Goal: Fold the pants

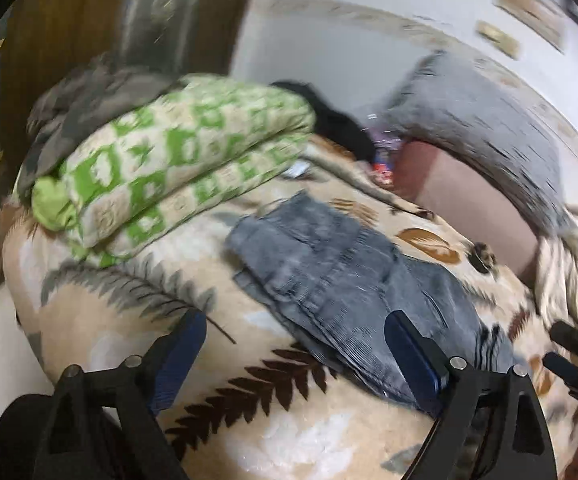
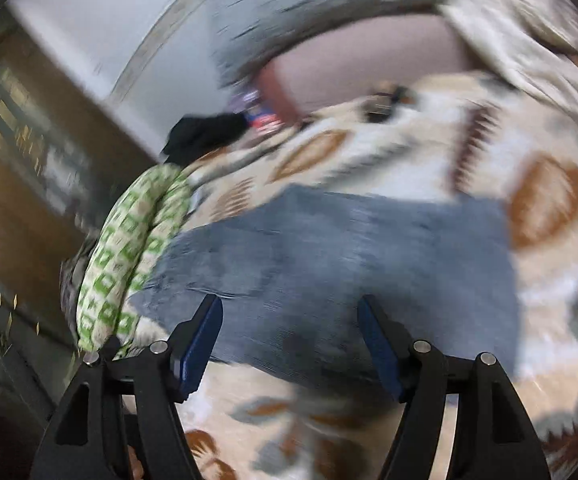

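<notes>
Blue-grey corduroy pants (image 1: 329, 272) lie folded in a flat bundle on a cream blanket with a leaf print (image 1: 109, 320). In the left wrist view my left gripper (image 1: 293, 320) hangs open above the blanket, its right finger over the pants' near edge, nothing between the pads. The right gripper's black fingertips (image 1: 569, 344) show at that view's right edge. In the blurred right wrist view the pants (image 2: 349, 264) fill the middle, and my right gripper (image 2: 291, 308) is open just above their near edge, holding nothing.
A folded green-and-white patterned quilt (image 1: 177, 160) lies at the left of the pants, with a grey garment (image 1: 89, 96) behind it. A black cloth (image 1: 337, 120), a grey pillow (image 1: 481, 120) and a pink pillow (image 1: 461, 188) lie at the back. A wooden wardrobe (image 1: 69, 20) stands behind, at the left.
</notes>
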Available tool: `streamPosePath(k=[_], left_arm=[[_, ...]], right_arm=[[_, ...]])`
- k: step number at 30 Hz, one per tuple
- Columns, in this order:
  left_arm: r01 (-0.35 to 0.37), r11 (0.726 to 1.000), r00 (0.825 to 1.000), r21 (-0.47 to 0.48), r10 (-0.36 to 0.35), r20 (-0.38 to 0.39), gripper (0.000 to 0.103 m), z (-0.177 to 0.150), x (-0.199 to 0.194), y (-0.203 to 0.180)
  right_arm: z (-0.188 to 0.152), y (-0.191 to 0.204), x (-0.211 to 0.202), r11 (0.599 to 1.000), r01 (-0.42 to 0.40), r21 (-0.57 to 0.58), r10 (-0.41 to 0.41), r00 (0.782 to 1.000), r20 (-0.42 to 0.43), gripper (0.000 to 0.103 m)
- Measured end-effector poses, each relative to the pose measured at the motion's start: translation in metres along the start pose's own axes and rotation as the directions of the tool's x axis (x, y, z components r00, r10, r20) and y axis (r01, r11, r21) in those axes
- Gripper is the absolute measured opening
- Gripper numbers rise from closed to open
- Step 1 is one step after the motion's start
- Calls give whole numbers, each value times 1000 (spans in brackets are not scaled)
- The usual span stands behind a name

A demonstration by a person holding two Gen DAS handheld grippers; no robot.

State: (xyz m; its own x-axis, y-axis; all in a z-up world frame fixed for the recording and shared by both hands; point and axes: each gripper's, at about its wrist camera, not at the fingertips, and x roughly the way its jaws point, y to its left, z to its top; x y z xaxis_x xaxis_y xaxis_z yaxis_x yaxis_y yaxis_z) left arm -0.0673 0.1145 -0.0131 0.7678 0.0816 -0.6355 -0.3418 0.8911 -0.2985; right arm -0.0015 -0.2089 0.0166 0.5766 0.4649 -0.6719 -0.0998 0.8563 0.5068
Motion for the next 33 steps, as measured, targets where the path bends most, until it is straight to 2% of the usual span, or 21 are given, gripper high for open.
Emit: streamPosePath(k=[2, 6, 8, 10, 13, 14, 15, 16, 18, 20, 21, 22, 24, 27, 29, 30, 32, 33], left_arm=[[-44, 998, 999, -52, 43, -19, 102, 12, 11, 6], [-125, 980, 992, -156, 122, -28, 103, 31, 33, 19], [-142, 970, 989, -195, 132, -62, 103, 32, 41, 26], [-125, 969, 989, -214, 106, -98, 103, 33, 56, 25], [-85, 985, 994, -151, 74, -77, 103, 23, 74, 13], [-68, 993, 996, -99, 62, -63, 103, 18, 79, 7], [-75, 996, 994, -54, 70, -82, 103, 15, 86, 2], [-74, 996, 992, -41, 69, -107, 103, 16, 91, 0], [-11, 998, 990, -54, 4, -138, 101, 16, 97, -1], [-22, 998, 993, -55, 16, -116, 101, 18, 97, 2], [-20, 998, 995, -52, 15, -101, 101, 18, 98, 3], [0, 999, 996, -45, -4, -84, 100, 19, 100, 4], [28, 999, 995, -35, -31, -99, 88, 21, 104, 5], [38, 999, 994, 0, -38, -99, 85, 20, 110, 7], [58, 998, 993, 27, -55, -105, 76, 22, 118, 4], [69, 997, 992, 35, -65, -105, 71, 23, 120, 3], [84, 995, 991, 54, -78, -106, 65, 26, 125, 2], [95, 994, 990, 62, -87, -113, 57, 27, 129, 2]], right_arm=[[21, 37, 24, 998, 4, -70, -7, 999, -50, 71], [56, 108, 78, 980, -32, -194, 0, 987, -161, 71], [68, 137, 106, 968, -47, -247, -2, 981, -195, 72], [76, 156, 136, 963, -68, -259, 5, 971, -237, 72], [88, 183, 188, 953, -65, -297, -20, 962, -272, 72], [90, 187, 199, 950, -63, -306, -26, 960, -277, 72], [92, 192, 219, 948, -55, -314, -42, 955, -294, 72], [93, 195, 232, 946, -48, -320, -55, 951, -305, 72], [94, 201, 258, 939, -47, -342, -71, 943, -325, 72], [94, 203, 276, 932, -61, -358, -74, 933, -352, 72], [93, 204, 289, 925, -74, -373, -80, 922, -380, 72], [93, 205, 295, 920, -78, -384, -84, 917, -389, 72], [91, 207, 310, 900, -94, -426, -98, 908, -407, 72], [89, 210, 331, 876, -129, -464, -110, 884, -454, 72], [87, 212, 343, 853, -116, -509, -155, 875, -459, 72], [84, 213, 353, 834, -94, -544, -203, 864, -461, 72], [79, 210, 364, 822, -73, -565, -243, 852, -464, 72], [76, 208, 369, 827, -80, -557, -242, 843, -480, 72]])
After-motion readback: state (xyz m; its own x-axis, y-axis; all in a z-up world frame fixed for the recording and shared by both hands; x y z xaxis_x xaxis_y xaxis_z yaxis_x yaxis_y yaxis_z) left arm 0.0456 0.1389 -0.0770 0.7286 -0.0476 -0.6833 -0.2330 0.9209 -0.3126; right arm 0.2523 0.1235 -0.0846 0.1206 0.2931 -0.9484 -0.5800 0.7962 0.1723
